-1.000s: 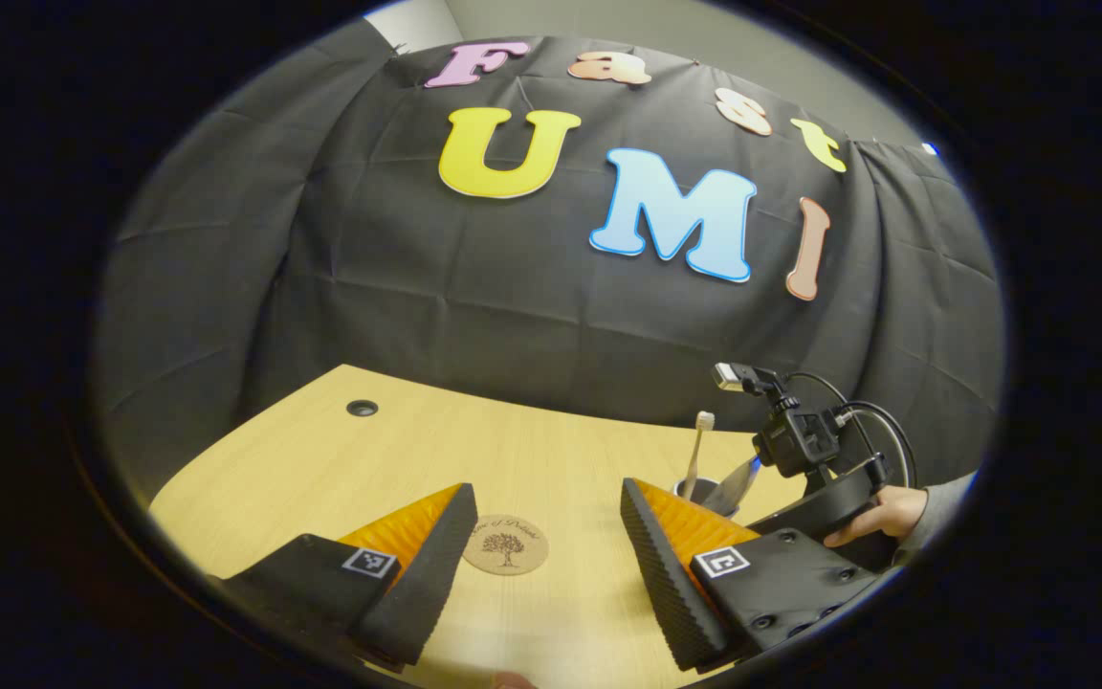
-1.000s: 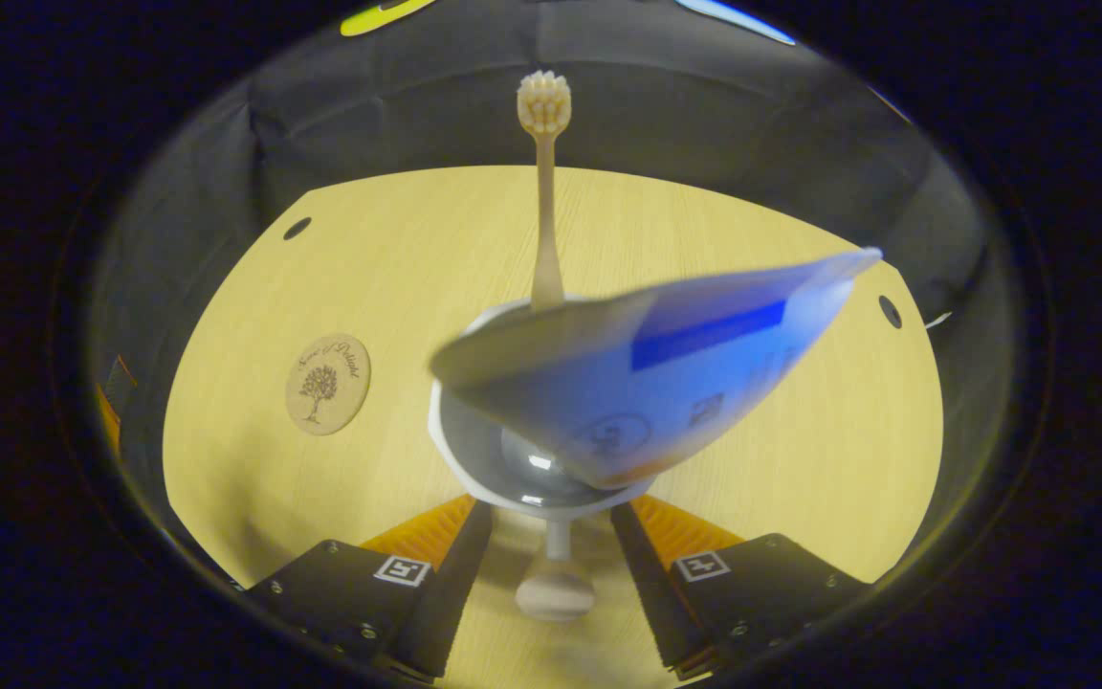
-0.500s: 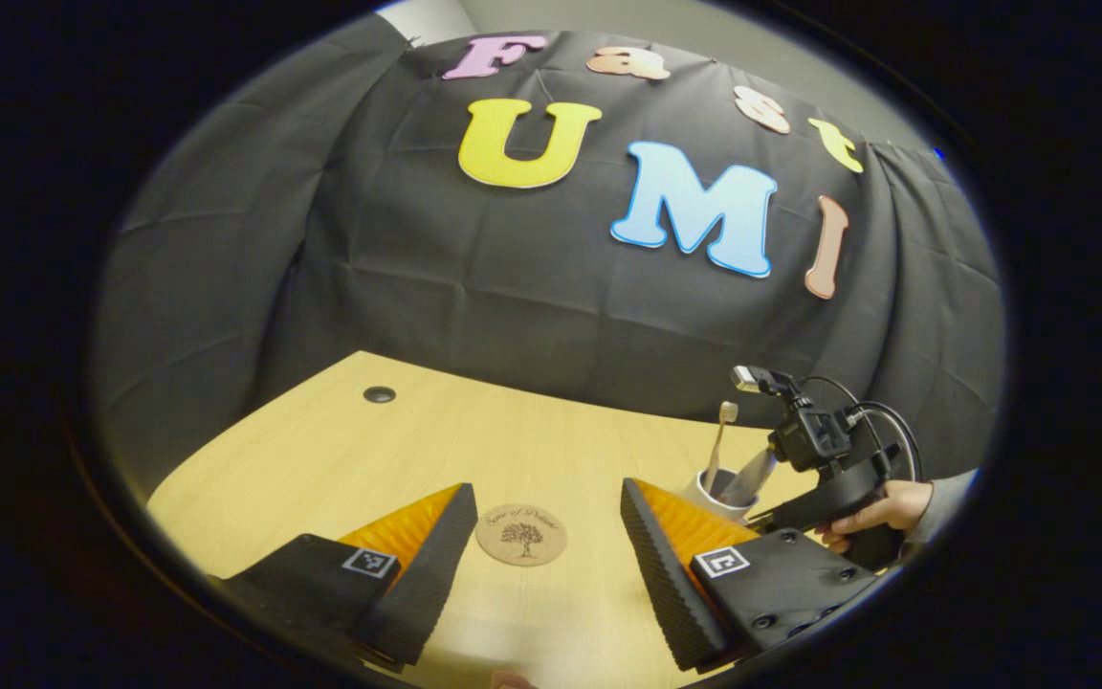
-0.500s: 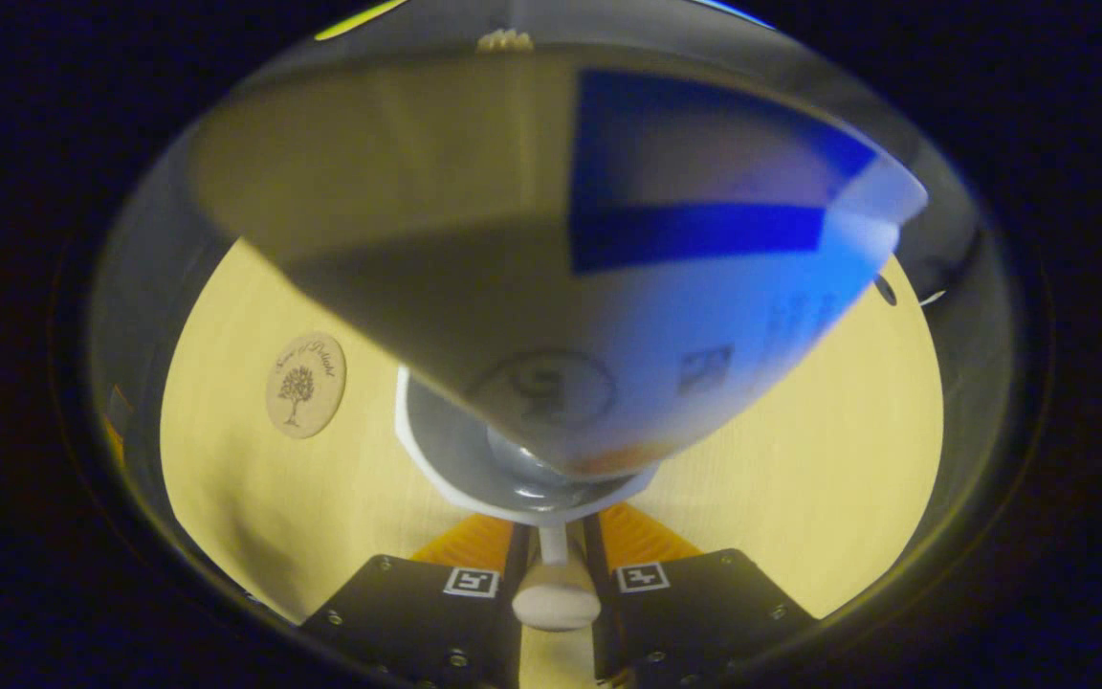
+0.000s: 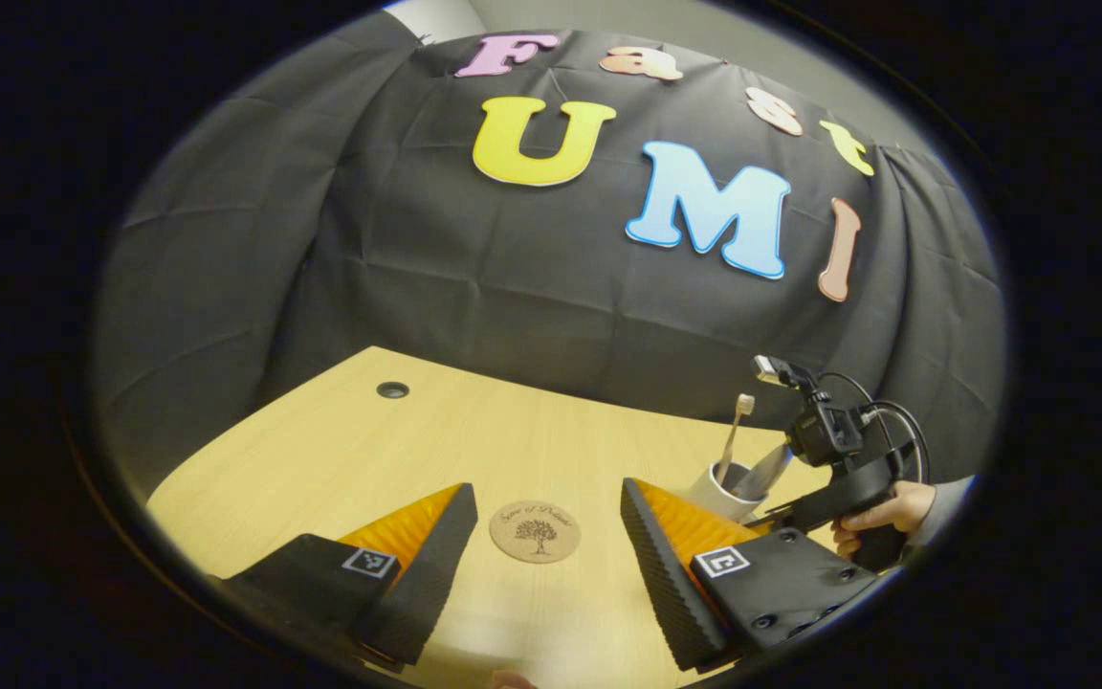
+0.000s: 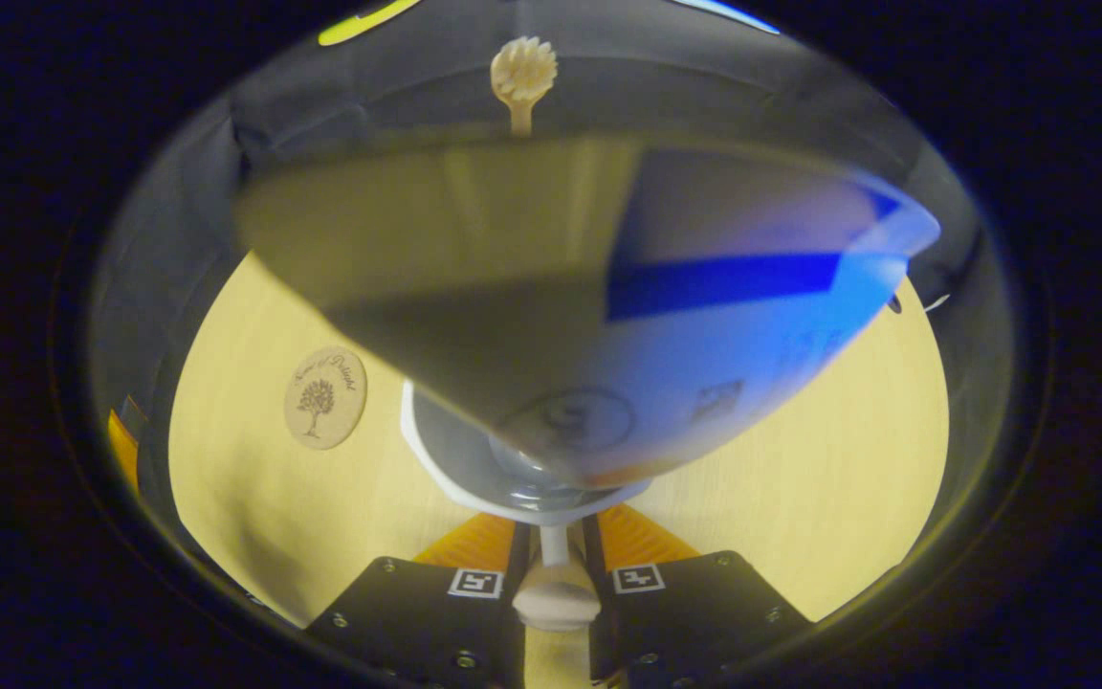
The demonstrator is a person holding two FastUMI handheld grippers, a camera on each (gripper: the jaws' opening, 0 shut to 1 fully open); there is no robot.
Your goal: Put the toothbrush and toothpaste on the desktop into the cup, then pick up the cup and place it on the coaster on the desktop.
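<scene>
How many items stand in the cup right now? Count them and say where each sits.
2. The toothbrush leans at the left side of the cup, bristles up. The toothpaste tube leans toward the right, beside it. Anything smaller inside could be hidden.

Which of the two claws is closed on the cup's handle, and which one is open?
The right claw is closed on the handle of the cup, which holds the toothbrush and toothpaste. The left claw is open, holding nothing, near the coaster.
</scene>
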